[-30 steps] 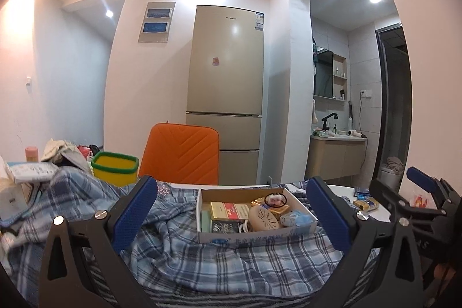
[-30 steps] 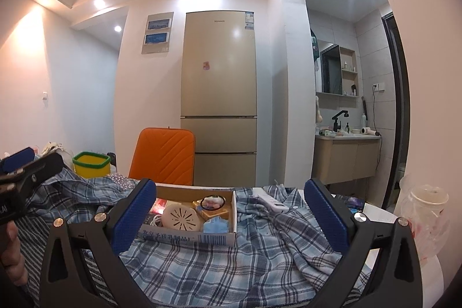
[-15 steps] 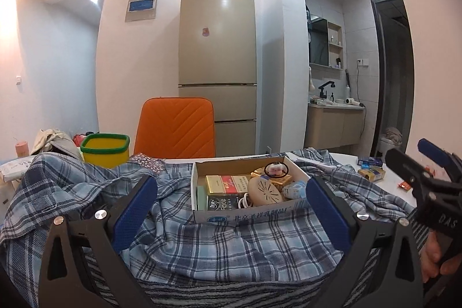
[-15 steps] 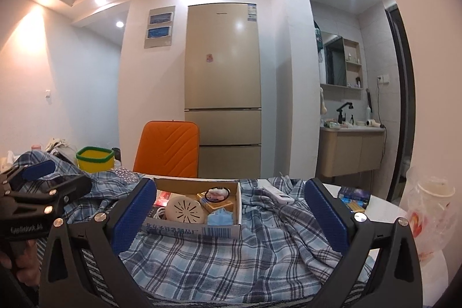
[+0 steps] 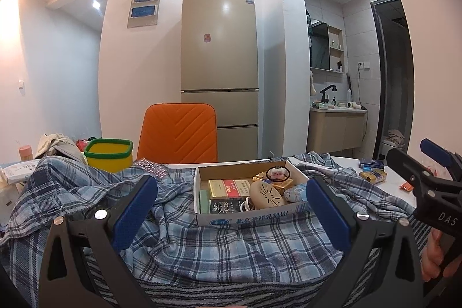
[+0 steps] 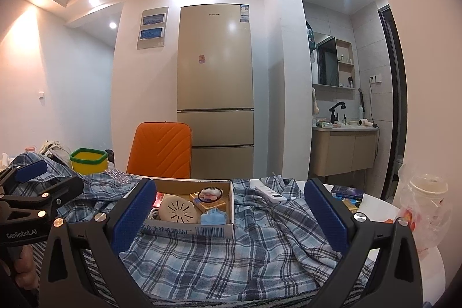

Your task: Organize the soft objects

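A blue plaid shirt (image 5: 225, 244) lies spread and rumpled over the table; it also shows in the right wrist view (image 6: 219, 259). A shallow cardboard box (image 5: 251, 217) of small items sits on it, also in the right wrist view (image 6: 202, 230). My left gripper (image 5: 231, 204) is open and empty, held above the near part of the shirt. My right gripper (image 6: 228, 204) is open and empty above the shirt, with the box between its fingers in view. Each gripper shows at the edge of the other's view.
An orange chair (image 5: 177, 132) stands behind the table. A yellow tub with a green rim (image 5: 109, 153) sits at the back left. A plastic cup in a bag (image 6: 424, 207) stands at the right. Small packets (image 5: 372, 172) lie on the white tabletop. A white remote (image 6: 270, 194) rests on the shirt.
Both views have shifted slightly; the left camera has tilted so more shirt shows below. Both grippers stay open and empty.
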The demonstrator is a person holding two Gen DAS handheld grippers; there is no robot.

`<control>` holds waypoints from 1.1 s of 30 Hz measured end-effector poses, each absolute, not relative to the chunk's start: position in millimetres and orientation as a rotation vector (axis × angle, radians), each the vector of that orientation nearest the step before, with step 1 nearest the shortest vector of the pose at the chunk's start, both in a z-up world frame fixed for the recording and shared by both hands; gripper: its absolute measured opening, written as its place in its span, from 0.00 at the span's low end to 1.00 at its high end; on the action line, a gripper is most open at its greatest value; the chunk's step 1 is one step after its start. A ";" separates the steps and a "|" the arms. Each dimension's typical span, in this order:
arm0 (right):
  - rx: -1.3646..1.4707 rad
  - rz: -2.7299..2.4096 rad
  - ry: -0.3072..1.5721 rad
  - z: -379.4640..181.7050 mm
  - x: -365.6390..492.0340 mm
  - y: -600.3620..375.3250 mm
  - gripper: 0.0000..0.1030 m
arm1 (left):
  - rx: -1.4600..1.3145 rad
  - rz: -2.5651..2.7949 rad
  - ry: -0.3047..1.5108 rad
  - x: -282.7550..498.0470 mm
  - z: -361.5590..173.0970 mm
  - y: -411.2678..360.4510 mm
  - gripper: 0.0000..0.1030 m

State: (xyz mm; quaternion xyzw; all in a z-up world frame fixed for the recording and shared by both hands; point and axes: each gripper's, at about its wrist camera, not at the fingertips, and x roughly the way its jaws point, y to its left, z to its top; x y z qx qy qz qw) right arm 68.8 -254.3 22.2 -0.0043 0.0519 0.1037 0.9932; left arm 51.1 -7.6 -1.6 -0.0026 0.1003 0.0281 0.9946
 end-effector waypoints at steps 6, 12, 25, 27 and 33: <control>0.000 0.215 0.084 23.9 64.2 -255.7 1.00 | -0.007 0.053 0.194 49.2 -0.6 -6.8 1.00; -0.016 0.211 0.068 25.4 58.8 -253.5 1.00 | -0.004 0.054 0.187 46.6 0.0 -6.9 1.00; -0.016 0.225 0.084 26.1 64.6 -253.4 1.00 | 0.001 0.054 0.188 47.2 0.0 -9.0 1.00; -0.016 0.225 0.086 25.8 65.4 -253.4 1.00 | -0.001 0.057 0.185 46.8 0.0 -8.8 1.00; -0.016 0.223 0.086 25.0 66.0 -253.4 1.00 | -0.003 0.057 0.183 46.3 0.0 -8.4 1.00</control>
